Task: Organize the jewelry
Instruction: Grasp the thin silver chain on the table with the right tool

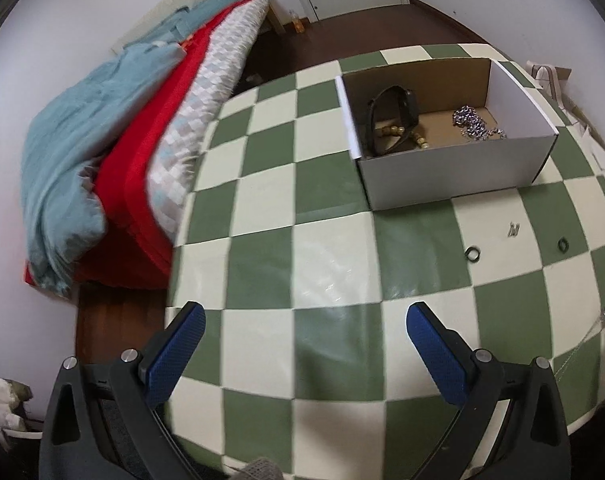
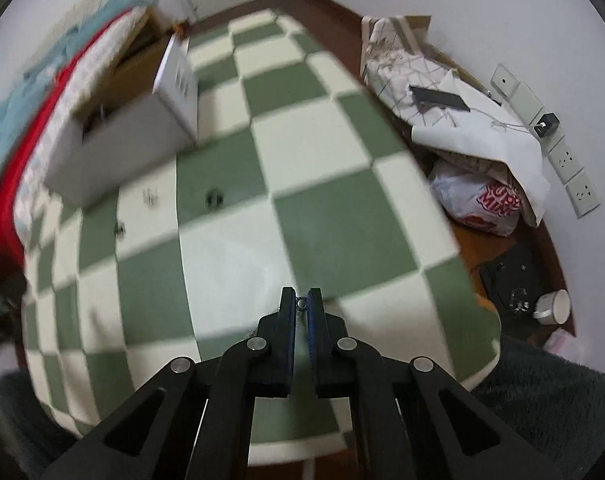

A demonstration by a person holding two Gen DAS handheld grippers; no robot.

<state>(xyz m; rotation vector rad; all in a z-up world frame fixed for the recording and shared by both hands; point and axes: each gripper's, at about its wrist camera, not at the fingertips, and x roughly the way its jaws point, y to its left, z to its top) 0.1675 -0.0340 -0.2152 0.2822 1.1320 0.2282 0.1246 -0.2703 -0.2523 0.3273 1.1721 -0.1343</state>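
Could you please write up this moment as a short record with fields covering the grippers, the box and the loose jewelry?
left gripper: open, empty, above the checkered table
right gripper: shut on a thin chain, above the table's near part
box: white, open-topped, on the table
box contents: black watch, gold beads, silver chain
loose on table: two dark rings, small metal piece
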